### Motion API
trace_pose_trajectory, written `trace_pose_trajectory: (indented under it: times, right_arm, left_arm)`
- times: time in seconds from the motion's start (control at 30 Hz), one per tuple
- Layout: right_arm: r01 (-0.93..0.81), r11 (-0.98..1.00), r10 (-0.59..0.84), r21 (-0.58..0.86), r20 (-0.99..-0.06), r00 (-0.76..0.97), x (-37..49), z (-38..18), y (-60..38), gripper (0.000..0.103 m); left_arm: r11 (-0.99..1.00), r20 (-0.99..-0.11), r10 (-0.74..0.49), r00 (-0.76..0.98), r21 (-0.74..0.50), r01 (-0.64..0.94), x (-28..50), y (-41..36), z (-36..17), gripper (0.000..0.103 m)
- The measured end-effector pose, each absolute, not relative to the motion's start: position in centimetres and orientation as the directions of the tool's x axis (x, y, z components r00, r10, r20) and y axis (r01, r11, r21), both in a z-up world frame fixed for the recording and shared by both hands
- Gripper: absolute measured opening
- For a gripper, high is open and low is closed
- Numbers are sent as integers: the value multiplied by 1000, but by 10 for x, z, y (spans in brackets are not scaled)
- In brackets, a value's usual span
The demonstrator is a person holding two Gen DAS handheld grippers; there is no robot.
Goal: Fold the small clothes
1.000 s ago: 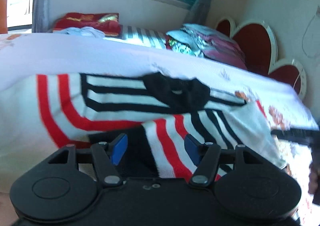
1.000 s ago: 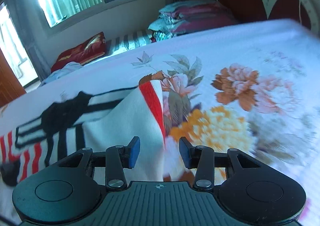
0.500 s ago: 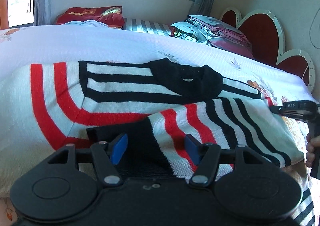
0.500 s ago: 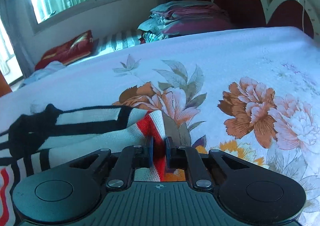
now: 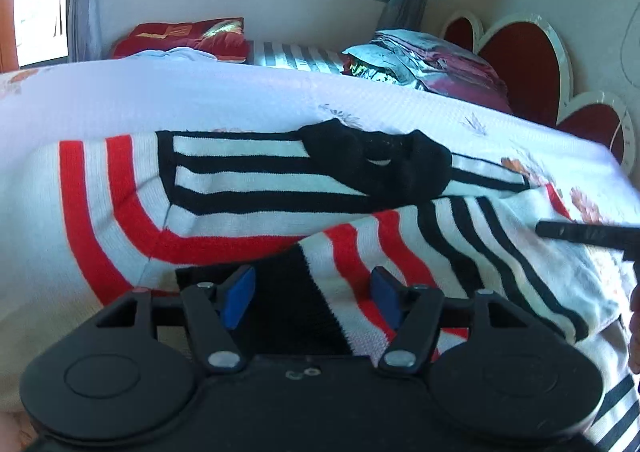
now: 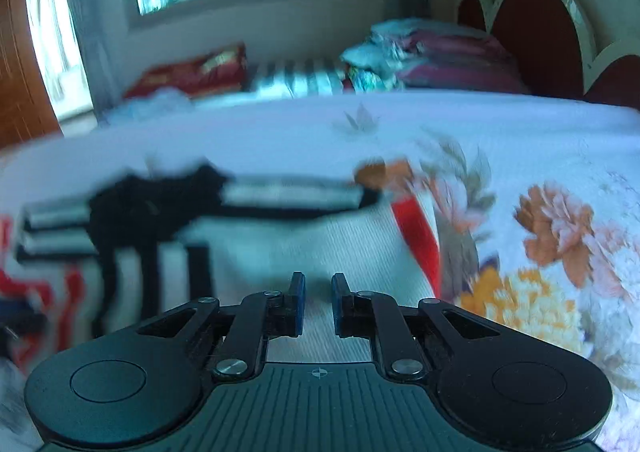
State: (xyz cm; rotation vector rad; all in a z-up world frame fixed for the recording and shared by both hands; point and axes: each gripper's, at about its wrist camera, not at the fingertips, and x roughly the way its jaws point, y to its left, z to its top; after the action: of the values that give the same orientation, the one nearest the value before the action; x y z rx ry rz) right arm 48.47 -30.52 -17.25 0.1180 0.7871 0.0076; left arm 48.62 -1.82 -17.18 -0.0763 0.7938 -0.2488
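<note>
Striped sweater (image 5: 256,187) lies flat on the floral bed (image 6: 520,139). Left claw (image 5: 312,300) is spread over its folded sleeve. Right claw (image 6: 318,304), jaws just closing, pinches the sweater's right edge.

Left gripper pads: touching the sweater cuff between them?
Cannot tell. Left wrist view: left gripper stands wide open around the black cuff of the sweater; its pads overlap the knit in the picture, no gap or press visible.
</note>
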Motion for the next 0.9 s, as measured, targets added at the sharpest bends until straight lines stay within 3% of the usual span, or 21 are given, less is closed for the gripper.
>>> trace_pose_trajectory:
  times: [0.13, 0.27, 0.43, 0.6, 0.7, 0.77, 0.9]
  right_arm:
    - [43, 993, 50, 114, -702, 711, 478, -165, -305, 12]
    - [-49, 983, 156, 176, -668, 728, 454, -150, -281, 13]
    - [-131, 987, 156, 91, -717, 680, 438, -173, -243, 14]
    - [-132, 979, 203, 155, -691, 693, 431, -162, -241, 21]
    - [-150, 980, 199, 133, -725, 659, 433, -170, -230, 40]
    - [-164, 982, 179, 92, -721, 669, 429, -168, -223, 40]
    - [-172, 970, 242, 170, -694, 678, 430, -155, -219, 40]
  left_arm:
    - [971, -713, -238, 660, -173, 163, 484, -12, -165, 61]
    - [979, -714, -201, 671, -166, 118, 475, -5, -159, 62]
    - [989, -751, -144, 644, -123, 78, 472, 3, -165, 62]
    - [992, -765, -121, 632, -118, 48, 466, 8, -162, 62]
    - [994, -768, -104, 632, -103, 38, 463, 8, -161, 62]
    - [994, -774, -95, 626, -103, 23, 461, 9, -157, 62]
    - [996, -766, -70, 639, -86, 6, 451, 14, -145, 62]
